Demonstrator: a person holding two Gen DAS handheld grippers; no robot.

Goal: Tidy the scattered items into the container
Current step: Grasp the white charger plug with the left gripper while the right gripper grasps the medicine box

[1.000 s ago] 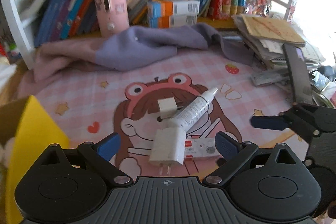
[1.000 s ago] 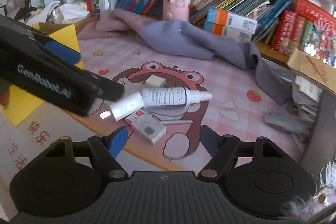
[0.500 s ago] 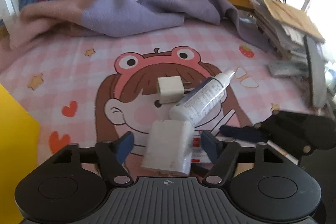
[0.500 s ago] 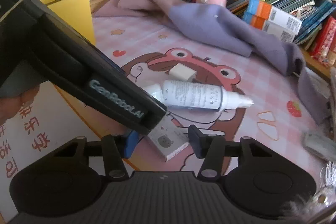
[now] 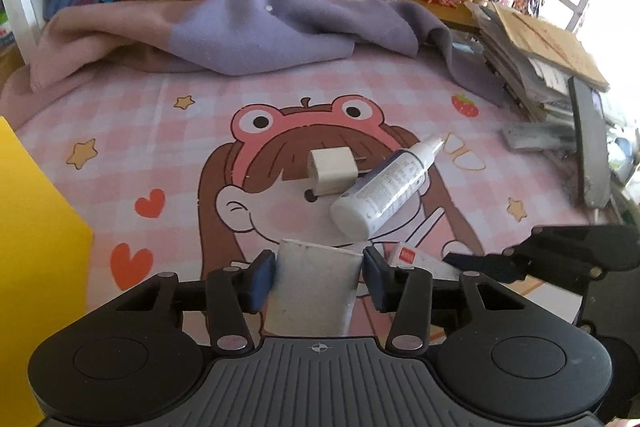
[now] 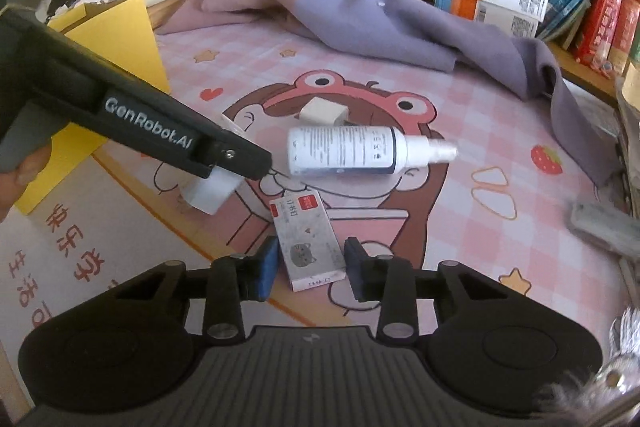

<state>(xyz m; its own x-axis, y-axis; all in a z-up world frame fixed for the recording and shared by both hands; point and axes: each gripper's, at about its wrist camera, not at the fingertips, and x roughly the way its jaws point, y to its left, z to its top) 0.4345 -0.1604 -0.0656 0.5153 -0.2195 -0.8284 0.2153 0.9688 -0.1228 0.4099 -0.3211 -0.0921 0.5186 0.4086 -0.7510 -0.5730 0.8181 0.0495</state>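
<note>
left wrist view: left gripper (image 5: 320,273) jaws closing, blue pads pressed on both sides of the white rectangular charger block (image 5: 314,291), which sits on the pink checked cartoon desk mat (image 5: 160,131). small cream plug cube (image 5: 332,171) and white spray bottle (image 5: 384,189) lie just ahead, touching. yellow cardboard container (image 5: 36,247) at the left edge. right gripper (image 5: 484,261) comes in from the right, over the small white box with red label (image 5: 416,259).

right wrist view: right gripper (image 6: 311,265) jaws closing around the small white box with red label (image 6: 308,241); pads right at its sides, contact on the right pad hard to tell. spray bottle (image 6: 352,151) lies beyond it. left gripper (image 6: 236,163) pinches the charger block (image 6: 210,191). yellow container (image 6: 116,39) upper left.
</note>
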